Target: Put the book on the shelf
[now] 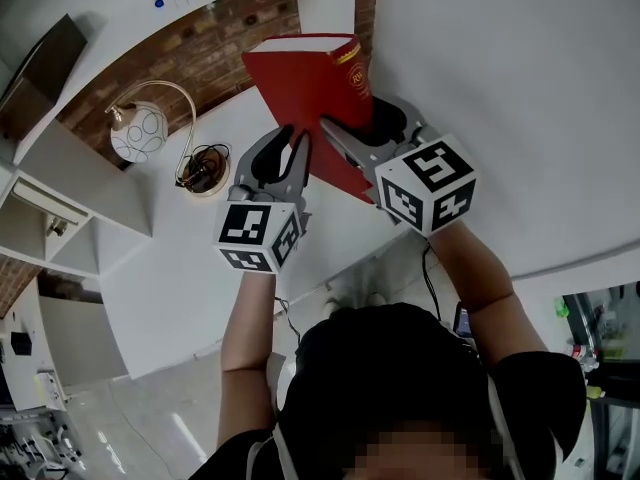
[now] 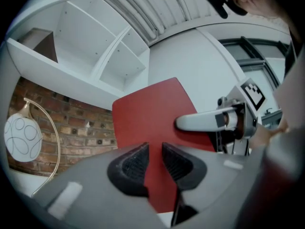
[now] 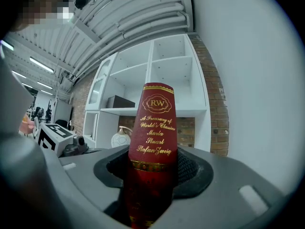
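Observation:
A thick red book (image 1: 310, 78) with gold spine lettering stands upright in front of me, and my right gripper (image 1: 365, 128) is shut on its lower spine end. The right gripper view shows the spine (image 3: 155, 128) rising from between the pads, right gripper (image 3: 153, 168). My left gripper (image 1: 296, 138) sits just left of the book's lower cover edge. Its jaws are almost together, and only the red cover (image 2: 152, 113) shows through the thin slit, left gripper (image 2: 155, 149). The white shelf unit (image 3: 167, 75) stands beyond, also seen from the left gripper (image 2: 109, 66).
A round white lamp (image 1: 140, 133) on a curved arm stands on the white desk (image 1: 190, 268) by a brick wall (image 1: 215, 53). A coil of cable (image 1: 205, 168) lies next to it. A dark box (image 3: 116, 101) sits on one shelf board.

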Available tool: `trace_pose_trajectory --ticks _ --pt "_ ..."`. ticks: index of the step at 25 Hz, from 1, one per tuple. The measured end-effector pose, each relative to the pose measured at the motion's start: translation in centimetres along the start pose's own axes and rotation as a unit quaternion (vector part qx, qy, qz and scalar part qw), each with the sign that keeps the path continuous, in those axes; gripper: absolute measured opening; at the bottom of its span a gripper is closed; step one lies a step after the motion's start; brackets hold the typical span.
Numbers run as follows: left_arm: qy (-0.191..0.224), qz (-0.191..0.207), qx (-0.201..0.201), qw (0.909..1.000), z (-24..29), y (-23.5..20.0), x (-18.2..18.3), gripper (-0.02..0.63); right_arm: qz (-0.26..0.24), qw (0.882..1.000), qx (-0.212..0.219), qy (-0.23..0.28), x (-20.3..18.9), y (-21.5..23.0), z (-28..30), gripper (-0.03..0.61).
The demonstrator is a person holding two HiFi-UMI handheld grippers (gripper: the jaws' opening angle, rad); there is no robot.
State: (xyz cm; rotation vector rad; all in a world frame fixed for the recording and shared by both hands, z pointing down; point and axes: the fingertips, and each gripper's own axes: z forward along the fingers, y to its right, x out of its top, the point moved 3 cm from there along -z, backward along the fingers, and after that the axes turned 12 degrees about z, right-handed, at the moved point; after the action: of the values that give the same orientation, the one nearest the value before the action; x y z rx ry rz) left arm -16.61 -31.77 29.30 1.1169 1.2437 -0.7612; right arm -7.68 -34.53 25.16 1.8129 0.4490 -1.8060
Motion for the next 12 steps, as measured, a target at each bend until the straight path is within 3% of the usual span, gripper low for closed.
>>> trace_pose_trajectory --ticks 12 --pt "0.049 0.038 -0.011 0.9980 1.6 1.1 5.5 0.087 -0.024 0.997 -0.009 0.079 5.7 0.3 -1.9 0.236"
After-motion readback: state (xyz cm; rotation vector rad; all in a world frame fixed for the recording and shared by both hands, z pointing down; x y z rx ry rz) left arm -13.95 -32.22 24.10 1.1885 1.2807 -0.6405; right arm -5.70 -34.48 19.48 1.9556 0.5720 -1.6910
